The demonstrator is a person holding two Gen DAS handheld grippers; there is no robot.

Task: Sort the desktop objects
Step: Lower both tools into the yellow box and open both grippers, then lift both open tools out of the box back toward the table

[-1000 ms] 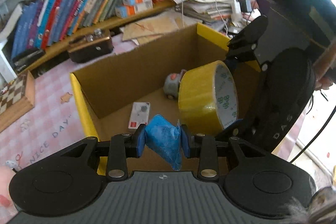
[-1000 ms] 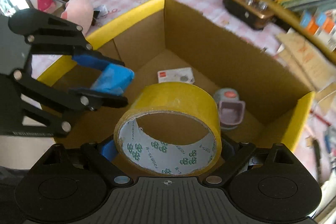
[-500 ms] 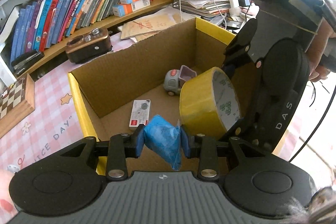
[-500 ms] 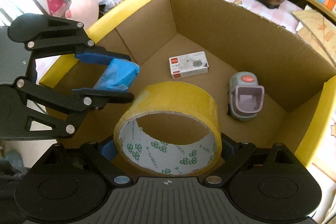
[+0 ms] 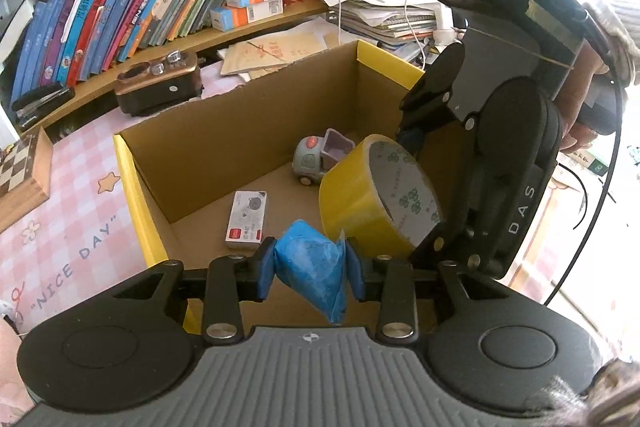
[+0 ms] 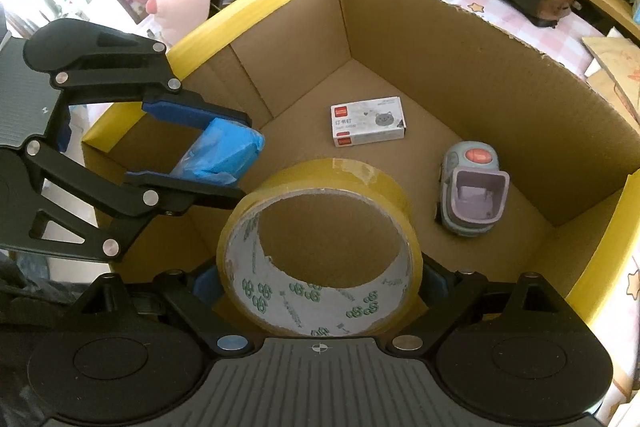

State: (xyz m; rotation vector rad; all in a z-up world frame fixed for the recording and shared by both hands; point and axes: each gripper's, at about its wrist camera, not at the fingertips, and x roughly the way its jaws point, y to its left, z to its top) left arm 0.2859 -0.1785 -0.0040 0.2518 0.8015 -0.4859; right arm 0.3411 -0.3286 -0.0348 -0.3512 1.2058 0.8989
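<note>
Pink checked tablecloth, bookshelf behind; tools seemingly clamped on packet, tape.

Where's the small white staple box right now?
The staple box lies flat on the floor of the cardboard box, near its far corner in the right wrist view, apart from the toy truck to its right and beyond the held tape roll.

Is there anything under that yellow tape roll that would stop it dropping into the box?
Nothing visible. The tape roll hangs over bare cardboard floor of the box; the staple box and toy truck lie farther in, off to the side.
</note>
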